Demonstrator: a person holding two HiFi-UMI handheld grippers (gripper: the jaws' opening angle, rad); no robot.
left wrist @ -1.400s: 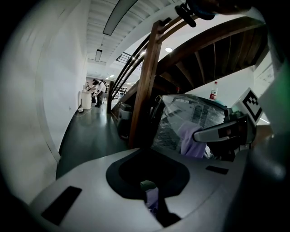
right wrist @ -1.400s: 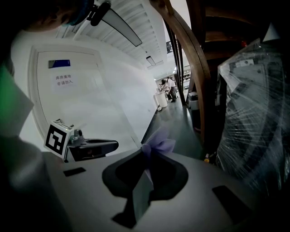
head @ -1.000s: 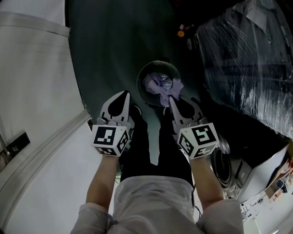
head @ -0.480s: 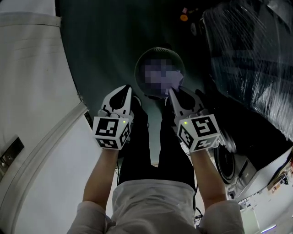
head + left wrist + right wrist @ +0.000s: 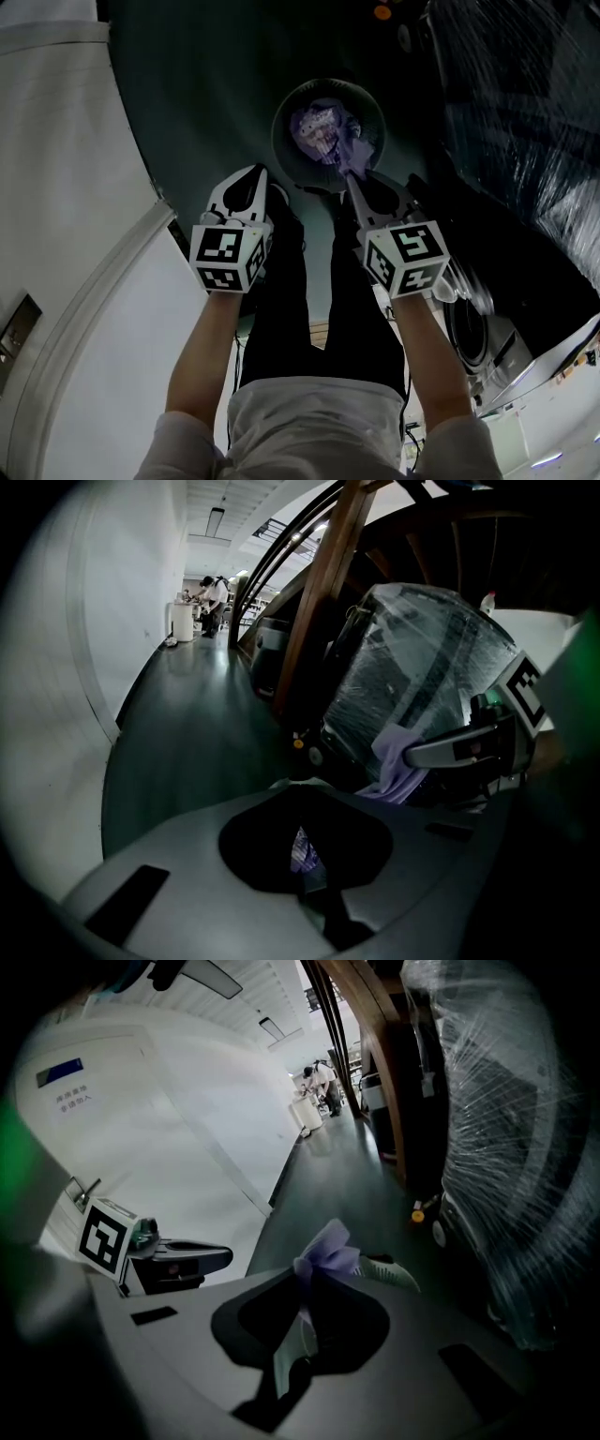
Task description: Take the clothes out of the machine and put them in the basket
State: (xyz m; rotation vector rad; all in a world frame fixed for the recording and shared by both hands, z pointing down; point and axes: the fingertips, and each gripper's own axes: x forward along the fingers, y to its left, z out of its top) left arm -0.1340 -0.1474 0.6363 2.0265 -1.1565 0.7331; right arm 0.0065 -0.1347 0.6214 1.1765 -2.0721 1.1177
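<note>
r gripper (image 5: 350,180) clamps purple cloth (image 5: 326,1246) – head view shows basket (image 5: 279,141) beneath; l gripper (image 5: 253,178) closed.

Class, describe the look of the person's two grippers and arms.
The left gripper and right gripper are pale grey tapering shells with black spade-shaped openings. Each carries a white cube with black square markers. The person wears light short sleeves.

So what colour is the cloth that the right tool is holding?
The cloth is pale lilac purple; the right gripper view shows it best.

Soft lilac cloth (image 5: 325,139), glossy dark-green floor (image 5: 206,84), crinkly clear plastic wrap (image 5: 525,103), smooth white wall (image 5: 56,141).
</note>
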